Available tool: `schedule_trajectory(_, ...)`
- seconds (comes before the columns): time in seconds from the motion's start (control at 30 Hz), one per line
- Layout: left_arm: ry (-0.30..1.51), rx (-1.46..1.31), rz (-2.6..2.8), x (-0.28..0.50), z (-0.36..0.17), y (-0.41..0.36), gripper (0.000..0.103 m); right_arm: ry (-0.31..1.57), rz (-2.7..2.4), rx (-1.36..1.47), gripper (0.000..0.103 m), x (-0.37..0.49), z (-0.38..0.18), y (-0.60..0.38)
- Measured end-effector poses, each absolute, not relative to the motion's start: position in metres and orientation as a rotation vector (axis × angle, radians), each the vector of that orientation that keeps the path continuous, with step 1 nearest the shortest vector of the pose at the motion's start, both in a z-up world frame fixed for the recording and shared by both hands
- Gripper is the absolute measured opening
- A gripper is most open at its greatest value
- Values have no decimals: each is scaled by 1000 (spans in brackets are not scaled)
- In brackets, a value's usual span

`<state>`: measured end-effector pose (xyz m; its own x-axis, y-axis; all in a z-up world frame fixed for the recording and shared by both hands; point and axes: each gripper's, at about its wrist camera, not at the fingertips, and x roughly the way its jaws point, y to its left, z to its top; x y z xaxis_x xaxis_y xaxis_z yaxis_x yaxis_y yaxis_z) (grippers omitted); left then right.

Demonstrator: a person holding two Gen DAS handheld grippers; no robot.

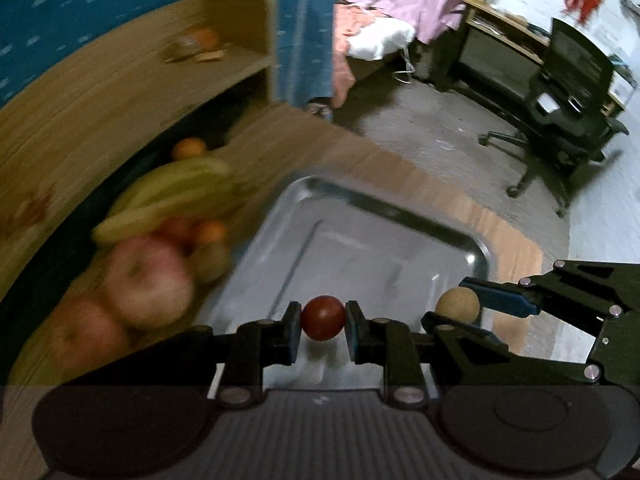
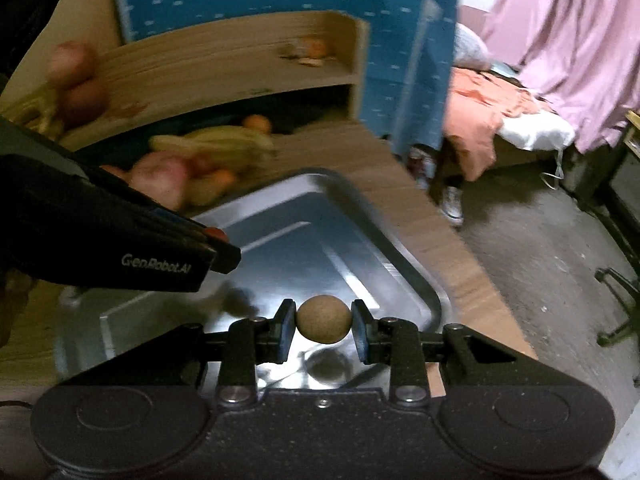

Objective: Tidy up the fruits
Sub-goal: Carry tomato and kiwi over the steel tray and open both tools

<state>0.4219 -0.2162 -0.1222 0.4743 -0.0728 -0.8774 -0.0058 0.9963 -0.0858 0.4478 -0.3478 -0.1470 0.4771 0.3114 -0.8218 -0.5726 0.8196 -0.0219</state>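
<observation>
So both fruits are mid-carry over the steel tray [image 1: 400,216]. Left gripper [image 1: 323,320] is clamped on a small red fruit [image 1: 323,317], right gripper [image 2: 324,322] pinching a round tan fruit [image 2: 324,319]. Tray sits directly below; next move is probably lowering and letting go gently so they don't roll.

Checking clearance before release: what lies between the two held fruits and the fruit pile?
Only bare metal tray floor. Both wrist views show it empty between the red fruit, the tan fruit and the pile beside the tray.
</observation>
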Motion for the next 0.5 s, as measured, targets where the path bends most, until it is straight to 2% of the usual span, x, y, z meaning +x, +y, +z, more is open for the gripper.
schedule_trajectory(0.5, 1128, -46, -84, 471, -142, -256, 25, 960, 544, -297, 32, 485, -164, -374)
